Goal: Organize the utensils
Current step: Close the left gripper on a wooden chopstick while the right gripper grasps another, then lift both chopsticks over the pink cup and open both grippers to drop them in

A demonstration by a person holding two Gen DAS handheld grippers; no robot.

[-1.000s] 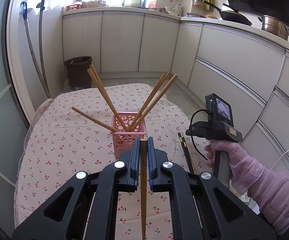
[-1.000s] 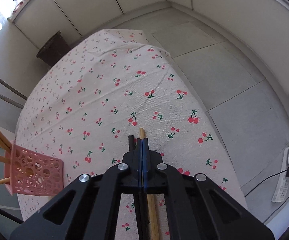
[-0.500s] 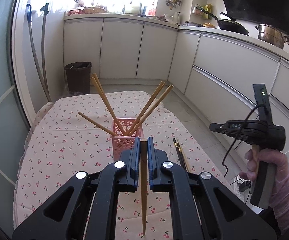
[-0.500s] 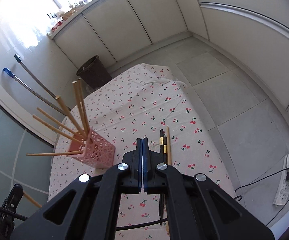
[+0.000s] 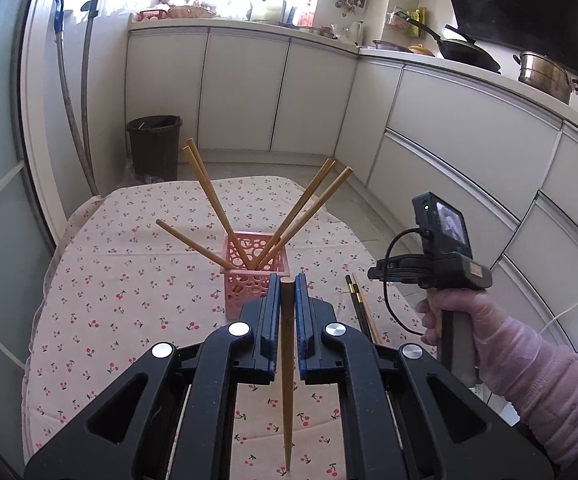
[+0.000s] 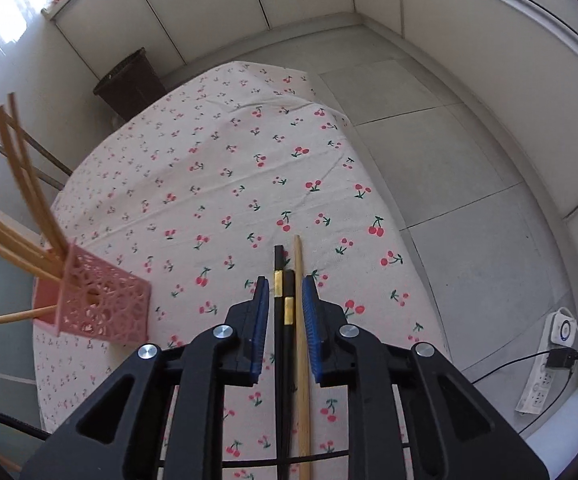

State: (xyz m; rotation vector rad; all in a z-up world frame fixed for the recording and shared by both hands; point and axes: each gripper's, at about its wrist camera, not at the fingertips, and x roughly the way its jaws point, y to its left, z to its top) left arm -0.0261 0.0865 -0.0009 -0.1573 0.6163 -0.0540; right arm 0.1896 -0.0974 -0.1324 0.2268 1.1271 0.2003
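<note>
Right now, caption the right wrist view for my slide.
Open right gripper straddles two black chopsticks and one wooden chopstick on the cherry tablecloth.

The right gripper (image 6: 285, 312), shut and raised half a second ago, now hangs open over the three chopsticks (image 6: 289, 320) on the tablecloth (image 6: 209, 168).

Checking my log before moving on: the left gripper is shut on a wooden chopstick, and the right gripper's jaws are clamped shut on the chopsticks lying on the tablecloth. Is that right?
Only partly. The left gripper is shut on a wooden chopstick, but the right gripper has its jaws open. The right wrist view shows them either side of the black chopsticks and the wooden one lying on the tablecloth, with gaps.
</note>
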